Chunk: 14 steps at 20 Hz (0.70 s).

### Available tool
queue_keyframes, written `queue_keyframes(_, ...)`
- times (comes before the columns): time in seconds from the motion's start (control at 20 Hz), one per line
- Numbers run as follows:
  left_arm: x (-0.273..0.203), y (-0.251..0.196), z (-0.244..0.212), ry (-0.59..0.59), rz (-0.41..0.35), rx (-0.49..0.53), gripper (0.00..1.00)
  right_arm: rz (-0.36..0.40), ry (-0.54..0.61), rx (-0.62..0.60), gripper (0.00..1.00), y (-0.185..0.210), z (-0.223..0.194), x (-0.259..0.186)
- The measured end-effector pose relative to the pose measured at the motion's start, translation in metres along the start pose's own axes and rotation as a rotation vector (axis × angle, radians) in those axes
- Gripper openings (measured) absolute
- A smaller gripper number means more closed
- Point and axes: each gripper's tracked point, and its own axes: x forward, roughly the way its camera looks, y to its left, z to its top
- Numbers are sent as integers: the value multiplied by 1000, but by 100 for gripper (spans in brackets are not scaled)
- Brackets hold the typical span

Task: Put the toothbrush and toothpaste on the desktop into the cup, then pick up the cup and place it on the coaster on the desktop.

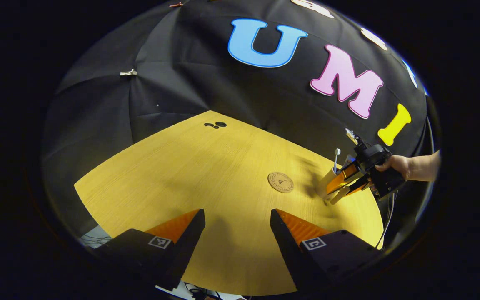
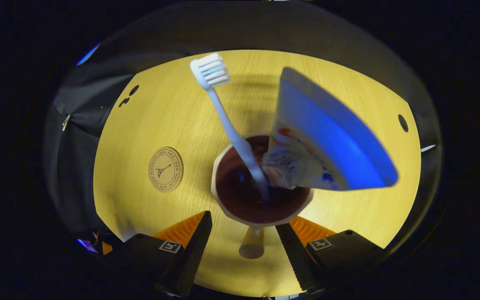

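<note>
1. The white plastic toothbrush (image 2: pixel 227 125) stands head-up in the pale, dark-lined cup (image 2: pixel 261 189), its handle leaning on the rim. The blue-and-white toothpaste tube (image 2: pixel 327 146) is in there too, wide crimped end up. So both small items already sit where the task wants them.

2. The cup is on the yellow wood-grain worktop (image 1: pixel 206 166), near the round cork coaster (image 2: pixel 165 169) but apart from it, not on it.

3. The right hand-held gripper (image 2: pixel 244 233) has its fingers spread either side of the cup's near wall and its little handle. They flank the cup, and I see no finger clearly pressing on it, so I judge it a straddle rather than a clamp.

4. From the left gripper view, that same tool, in a person's hand (image 1: pixel 396 164), comes at the cup side-on, which suits a grip on the body while the tall contents stay upright.

5. The left hand-held gripper (image 1: pixel 238 221) hangs spread wide over bare worktop, holding nothing, well back from the coaster, and that leaves the path open.

6. My judgement: what remains is the carry. The top-heavy tube could tip the cup if it is gripped low or swung.
</note>
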Motion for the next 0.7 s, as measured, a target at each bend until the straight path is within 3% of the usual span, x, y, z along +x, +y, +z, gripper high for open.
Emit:
queue_keyframes(0.35, 4, -6, -16, 55, -23, 40, 98, -28, 5, -14, 63, -5, -2, 6)
queue_keyframes(0.4, 3, -9, -18, 62, -32, 46, 98, -29, 5, -14, 43, -6, -2, 5)
queue_keyframes(0.45, 4, -14, -20, 67, -41, 52, 98, -34, 4, -14, 47, -7, -2, 5)
queue_keyframes(0.55, 3, -21, -25, 77, -59, 67, 98, -52, -1, -18, 36, -9, -1, 6)
queue_keyframes(0.7, 3, -31, -32, 87, -81, 87, 98, -81, -10, -48, 31, -13, 0, 4)
